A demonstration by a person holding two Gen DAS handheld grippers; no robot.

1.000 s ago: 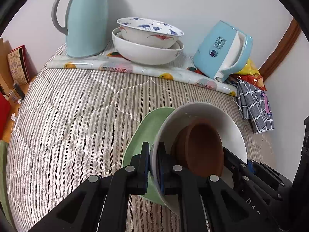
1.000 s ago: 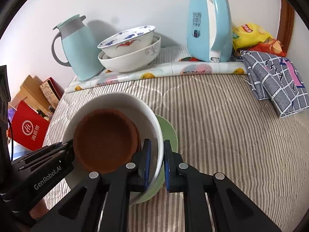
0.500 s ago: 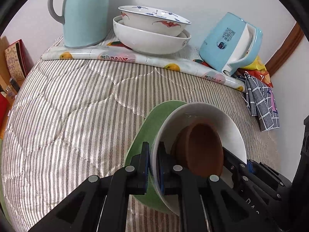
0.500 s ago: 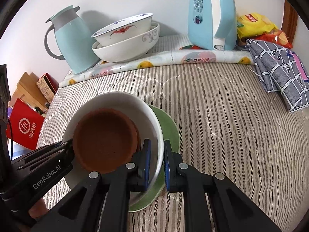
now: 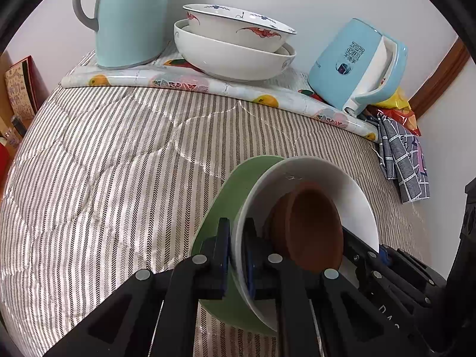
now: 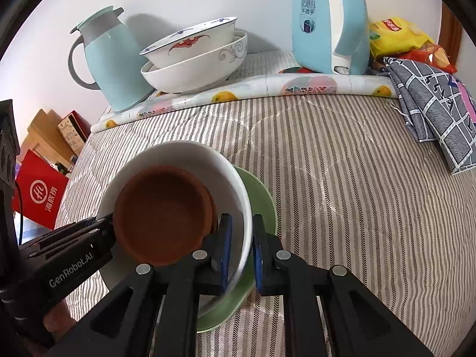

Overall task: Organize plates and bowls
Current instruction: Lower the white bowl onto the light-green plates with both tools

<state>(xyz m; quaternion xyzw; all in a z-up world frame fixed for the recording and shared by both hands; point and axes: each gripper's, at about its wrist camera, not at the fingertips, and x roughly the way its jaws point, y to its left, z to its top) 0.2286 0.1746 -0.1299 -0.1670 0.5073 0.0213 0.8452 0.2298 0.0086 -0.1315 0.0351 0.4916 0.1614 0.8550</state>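
Grippers, left [image 5: 236, 248] and right [image 6: 240, 245], are pinching opposite rims of the white bowl [image 6: 235, 184], jaws nearly closed, with the brown dish [image 6: 162, 214] nested inside.

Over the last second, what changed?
Both hand-held grippers, left and right, carried the white bowl, with brown dish inside and green plate beneath, lower, toward the two stacked bowls. Grips on the rim stayed shut; nothing released.

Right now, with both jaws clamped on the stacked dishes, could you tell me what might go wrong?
1. The brown clay saucer sits loose and off-centre in the white ceramic bowl; any tilt may slide it out.
2. Only the bowl's rim is pinched, so the green plate beneath might shift on the soft striped quilt.
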